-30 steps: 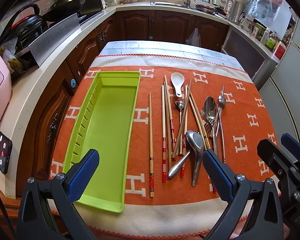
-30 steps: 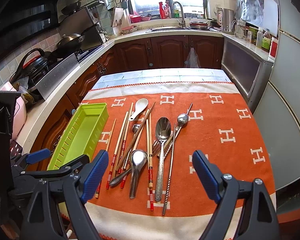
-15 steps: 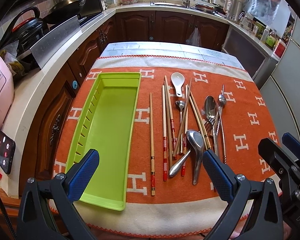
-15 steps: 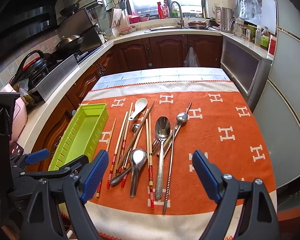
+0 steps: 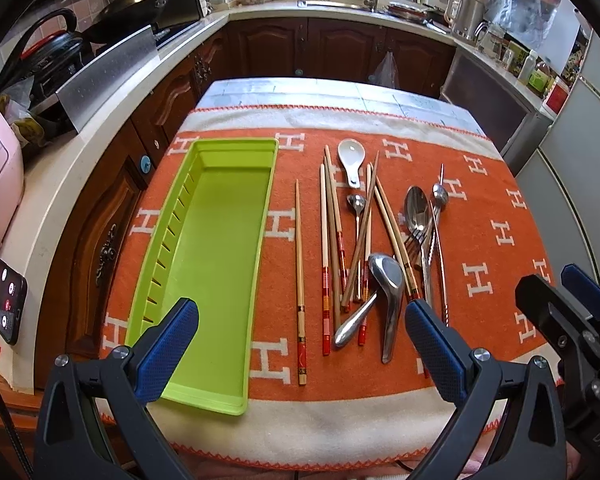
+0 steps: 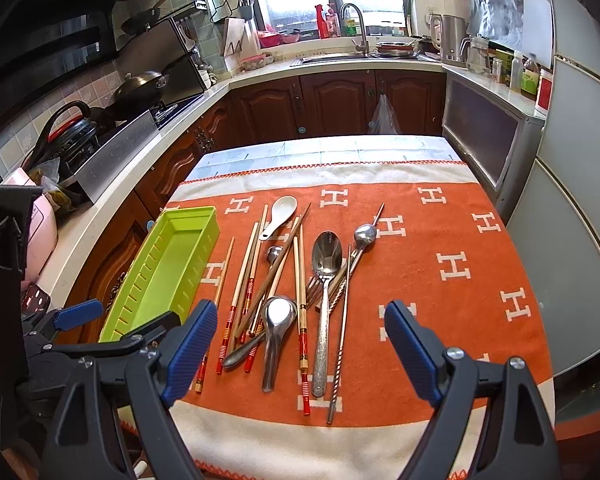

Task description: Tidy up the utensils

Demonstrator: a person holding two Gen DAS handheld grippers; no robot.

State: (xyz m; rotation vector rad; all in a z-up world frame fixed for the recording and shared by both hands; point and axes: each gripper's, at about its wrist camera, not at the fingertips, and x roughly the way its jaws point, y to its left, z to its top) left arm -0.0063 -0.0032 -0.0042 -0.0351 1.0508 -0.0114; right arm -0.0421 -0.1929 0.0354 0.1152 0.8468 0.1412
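Both grippers hang low at the near edge of the bench, tilted forward and down over it. The left gripper (image 5: 300, 340) fills the bottom of its frame, jaws wide apart and holding nothing, blue ribbed pads on black plastic arms; its left pad sits over the near end of the tray. The right gripper (image 6: 298, 344) is posed the same way, jaws spread and empty, framing the near ends of the utensils. In the left wrist view it shows at the lower right edge.

An orange woven cloth (image 5: 496, 240) with white H motifs and a cream border covers the bench. At centre left of the left view lies a long lime-green plastic tray (image 5: 220, 240), rectangular, smooth-floored, with slots along its left wall; nothing lies in it. Just right of it one bamboo chopstick (image 5: 299, 280) lies alone. Further right is the loose pile: more chopsticks (image 5: 325, 248) with red-banded ends, some crossed, a white ceramic spoon (image 5: 351, 156) at the far end, a polished steel ladle-shaped spoon (image 5: 387, 276) near the front, and a large metal spoon (image 5: 417, 210) overlapping a fork (image 5: 414, 238).
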